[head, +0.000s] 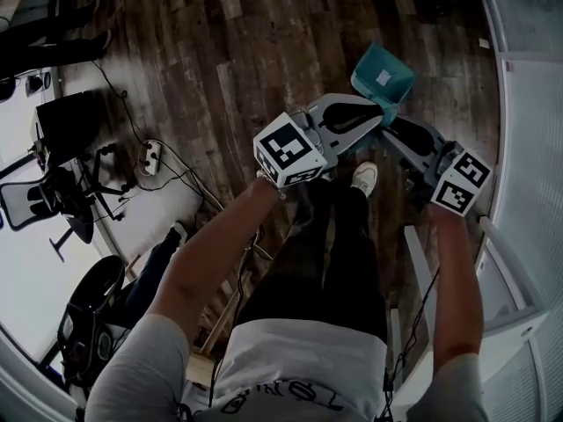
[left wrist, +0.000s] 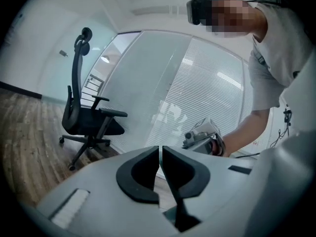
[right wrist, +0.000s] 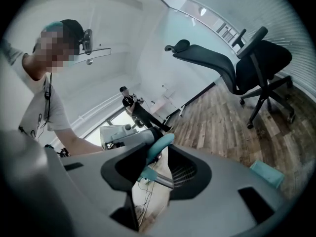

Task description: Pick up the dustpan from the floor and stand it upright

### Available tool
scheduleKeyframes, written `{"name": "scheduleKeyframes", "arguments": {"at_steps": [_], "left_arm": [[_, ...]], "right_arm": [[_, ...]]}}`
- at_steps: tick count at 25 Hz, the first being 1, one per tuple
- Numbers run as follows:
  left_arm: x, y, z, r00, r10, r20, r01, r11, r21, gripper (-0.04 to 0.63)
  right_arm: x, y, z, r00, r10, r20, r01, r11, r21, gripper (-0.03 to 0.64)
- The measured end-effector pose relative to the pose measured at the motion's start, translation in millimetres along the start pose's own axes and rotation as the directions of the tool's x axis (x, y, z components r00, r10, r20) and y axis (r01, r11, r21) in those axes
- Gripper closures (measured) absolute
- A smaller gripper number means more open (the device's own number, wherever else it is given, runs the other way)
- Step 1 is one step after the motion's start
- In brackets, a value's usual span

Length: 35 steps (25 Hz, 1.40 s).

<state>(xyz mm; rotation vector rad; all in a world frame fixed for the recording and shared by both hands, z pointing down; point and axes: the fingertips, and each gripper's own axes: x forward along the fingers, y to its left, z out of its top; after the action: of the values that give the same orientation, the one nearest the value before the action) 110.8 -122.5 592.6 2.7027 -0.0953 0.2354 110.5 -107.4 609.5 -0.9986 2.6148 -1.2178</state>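
My left gripper (left wrist: 160,149) is closed tight, with only a thin crack between its jaws and nothing in it. My right gripper (right wrist: 160,158) has its jaws wide apart. The dustpan's blue-green handle (right wrist: 160,144) runs across the gap between them, and I do not see the pads squeezing it. From the head view, the blue-green dustpan (head: 384,79) sits on the wooden floor (head: 229,42), just past the tips of both grippers and close to the glass wall (head: 528,148) on the right. I cannot tell if it stands by itself. The person's white shoe (head: 364,179) is on the floor just under the grippers, near the dustpan. A black office chair (left wrist: 91,117) stands farther off by the glass, well away from the dustpan. Over on the left there is a white power strip (head: 151,155) with black cables (head: 180,176) running across the floor, also well apart from where I am working.
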Motion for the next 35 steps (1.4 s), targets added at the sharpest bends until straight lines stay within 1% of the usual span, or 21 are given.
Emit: {"name": "scheduleKeyframes", "arguments": {"at_steps": [3, 7, 10, 12, 14, 17, 19, 21, 23, 26, 28, 31, 33, 35], "left_arm": [[0, 5, 8, 0.999, 0.036, -0.006, -0.036, 0.999, 0.008, 0.575], [0, 6, 25, 0.998, 0.067, -0.002, -0.067, 0.998, 0.000, 0.575], [-2, 1, 42, 0.995, 0.097, 0.006, -0.096, 0.995, -0.012, 0.575], [-6, -7, 61, 0.994, 0.107, 0.022, -0.107, 0.994, -0.015, 0.575], [-12, -19, 82, 0.993, 0.115, 0.034, -0.114, 0.993, -0.017, 0.575], [-29, -39, 117, 0.990, 0.137, 0.042, -0.136, 0.991, -0.016, 0.575], [-43, -51, 146, 0.986, 0.160, 0.045, -0.160, 0.987, 0.002, 0.577], [-56, -65, 175, 0.981, 0.185, 0.057, -0.187, 0.982, 0.031, 0.575], [-69, -82, 205, 0.974, 0.211, 0.079, -0.216, 0.975, 0.052, 0.577], [-89, -108, 252, 0.961, 0.240, 0.136, -0.247, 0.968, 0.034, 0.575], [-101, -129, 280, 0.955, 0.248, 0.164, -0.255, 0.966, 0.027, 0.577], [-115, -162, 317, 0.951, 0.240, 0.195, -0.251, 0.967, 0.032, 0.577], [-122, -177, 343, 0.947, 0.236, 0.215, -0.254, 0.966, 0.056, 0.575], [-128, -189, 367, 0.942, 0.241, 0.232, -0.267, 0.960, 0.088, 0.577]], "right_arm": [[-5, -7, 8, 0.998, -0.062, -0.010, 0.062, 0.998, 0.000, 0.505], [-12, -14, 18, 0.983, -0.176, -0.045, 0.174, 0.984, -0.049, 0.492], [-18, -24, 23, 0.960, -0.276, -0.054, 0.273, 0.960, -0.061, 0.480], [-26, -25, 34, 0.938, -0.345, -0.040, 0.342, 0.937, -0.075, 0.480], [-37, -17, 51, 0.917, -0.399, -0.015, 0.395, 0.912, -0.108, 0.480], [-51, 19, 87, 0.899, -0.437, 0.028, 0.433, 0.877, -0.208, 0.480], [-60, 50, 119, 0.891, -0.449, 0.071, 0.450, 0.848, -0.280, 0.480], [-71, 83, 153, 0.881, -0.457, 0.125, 0.470, 0.811, -0.347, 0.486], [-83, 116, 185, 0.872, -0.459, 0.171, 0.487, 0.774, -0.405, 0.494], [-97, 167, 228, 0.867, -0.450, 0.212, 0.494, 0.731, -0.471, 0.502], [-103, 202, 251, 0.869, -0.437, 0.232, 0.492, 0.717, -0.493, 0.511], [-114, 256, 275, 0.872, -0.409, 0.269, 0.489, 0.710, -0.506, 0.524], [-120, 288, 289, 0.873, -0.392, 0.290, 0.488, 0.703, -0.518, 0.534], [-124, 315, 301, 0.876, -0.377, 0.300, 0.482, 0.703, -0.522, 0.546]]}}
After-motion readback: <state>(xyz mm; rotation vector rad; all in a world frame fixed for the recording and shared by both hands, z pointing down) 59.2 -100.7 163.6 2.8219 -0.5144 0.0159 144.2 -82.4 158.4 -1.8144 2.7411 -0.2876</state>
